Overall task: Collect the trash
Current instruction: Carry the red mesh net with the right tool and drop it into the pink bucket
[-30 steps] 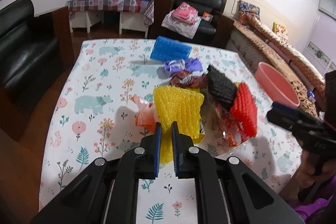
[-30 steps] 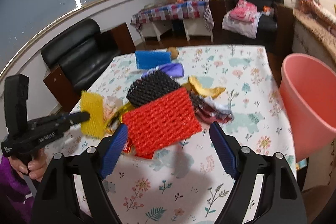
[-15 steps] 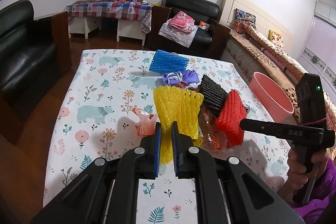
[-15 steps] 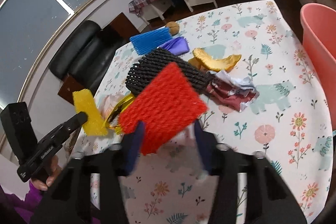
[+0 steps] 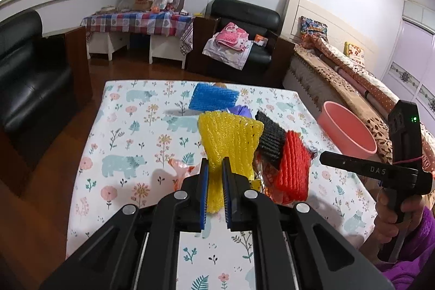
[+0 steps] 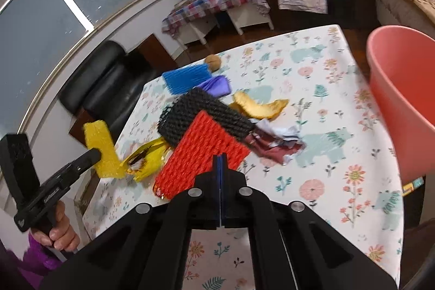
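Right hand-held gripper point(image 6: 219, 158) pinches red net point(image 6: 201, 151) under black net point(image 6: 201, 116)

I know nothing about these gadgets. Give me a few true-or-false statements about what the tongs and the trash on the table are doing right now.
1. The left tongs grip the yellow foam net. True.
2. The right tongs stand wide open. False: they have just closed on the red foam net.
3. The pink basin already holds the blue foam net. False: the blue foam net lies on the table.
4. A black foam net lies partly under the red one. True.
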